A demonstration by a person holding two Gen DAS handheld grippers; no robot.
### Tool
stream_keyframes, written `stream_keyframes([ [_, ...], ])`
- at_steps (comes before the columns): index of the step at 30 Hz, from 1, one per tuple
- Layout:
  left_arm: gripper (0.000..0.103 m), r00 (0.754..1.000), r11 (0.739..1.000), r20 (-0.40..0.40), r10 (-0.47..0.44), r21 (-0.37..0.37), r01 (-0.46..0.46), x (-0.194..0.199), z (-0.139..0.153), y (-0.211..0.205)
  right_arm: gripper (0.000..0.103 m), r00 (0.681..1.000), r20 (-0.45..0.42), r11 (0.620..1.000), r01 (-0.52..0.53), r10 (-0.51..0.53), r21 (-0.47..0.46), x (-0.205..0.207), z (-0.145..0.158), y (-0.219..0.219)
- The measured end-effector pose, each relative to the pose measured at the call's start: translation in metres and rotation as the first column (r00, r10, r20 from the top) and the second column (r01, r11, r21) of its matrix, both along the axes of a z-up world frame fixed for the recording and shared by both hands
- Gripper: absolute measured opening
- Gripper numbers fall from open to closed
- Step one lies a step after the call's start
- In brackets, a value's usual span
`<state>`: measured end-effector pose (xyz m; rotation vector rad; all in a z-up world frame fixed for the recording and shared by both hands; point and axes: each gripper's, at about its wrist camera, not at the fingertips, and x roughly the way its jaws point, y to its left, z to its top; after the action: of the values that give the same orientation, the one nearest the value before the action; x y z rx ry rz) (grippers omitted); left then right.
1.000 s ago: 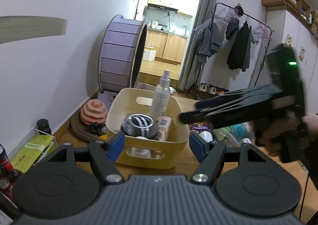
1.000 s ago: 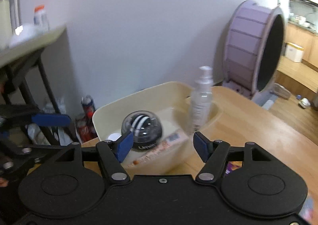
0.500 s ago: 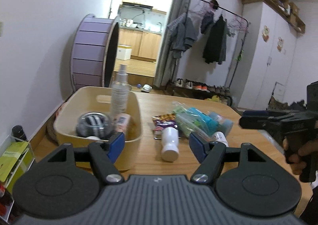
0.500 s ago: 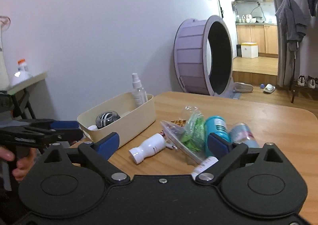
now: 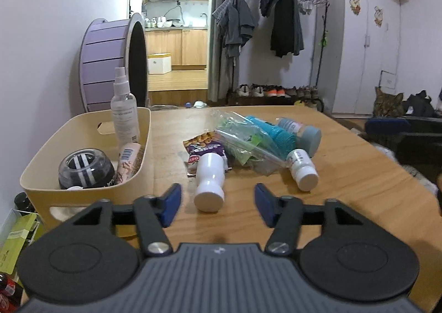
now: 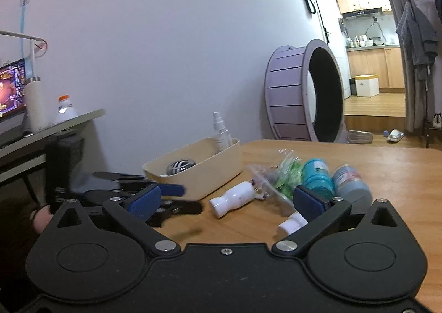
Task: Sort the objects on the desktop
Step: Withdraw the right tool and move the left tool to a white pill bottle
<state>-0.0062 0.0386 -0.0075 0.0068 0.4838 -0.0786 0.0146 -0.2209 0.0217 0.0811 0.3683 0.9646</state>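
A beige bin (image 5: pixel 83 130) at the table's left holds a spray bottle (image 5: pixel 124 111), a striped ball (image 5: pixel 85 169) and a tube (image 5: pixel 128 158). To its right lie a white bottle (image 5: pixel 210 177), a snack packet (image 5: pixel 203 147), a clear bag (image 5: pixel 246 144), a teal bottle (image 5: pixel 273 133), a grey-blue bottle (image 5: pixel 304 133) and a small white bottle (image 5: pixel 301 166). My left gripper (image 5: pixel 217 202) is closing, its pads apart just short of the white bottle's base and touching nothing. My right gripper (image 6: pixel 228 202) is opening wide with nothing between its fingers, the white bottle (image 6: pixel 234 197) ahead of it.
A purple wheel (image 5: pixel 110 64) stands behind the bin against the wall. A clothes rack (image 5: pixel 276 23) and a cat (image 5: pixel 386 104) are beyond the table. In the right wrist view a desk (image 6: pixel 55 122) with a monitor stands left, and the left gripper (image 6: pixel 165 191) sits beside the bin (image 6: pixel 210 172).
Both views swung from the bin to the heap of loose objects. The left jaws have narrowed and the right jaws have widened. The right gripper has backed away from the bin.
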Motion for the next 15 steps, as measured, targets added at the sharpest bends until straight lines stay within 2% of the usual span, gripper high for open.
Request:
stream_keyframes([
  [8,0.039,0.998,0.999,-0.05,0.027,0.027,-0.026,0.02,-0.009,-0.006,0.103,1.0,-0.019,1.0,0.006,-0.006,0.015,-0.002,0.0,-0.002],
  [15,0.039,0.994,0.998,-0.096,0.048,0.048,-0.043,0.034,-0.016,-0.008,0.103,1.0,-0.022,1.0,-0.004,0.004,-0.008,-0.012,-0.004,0.003],
])
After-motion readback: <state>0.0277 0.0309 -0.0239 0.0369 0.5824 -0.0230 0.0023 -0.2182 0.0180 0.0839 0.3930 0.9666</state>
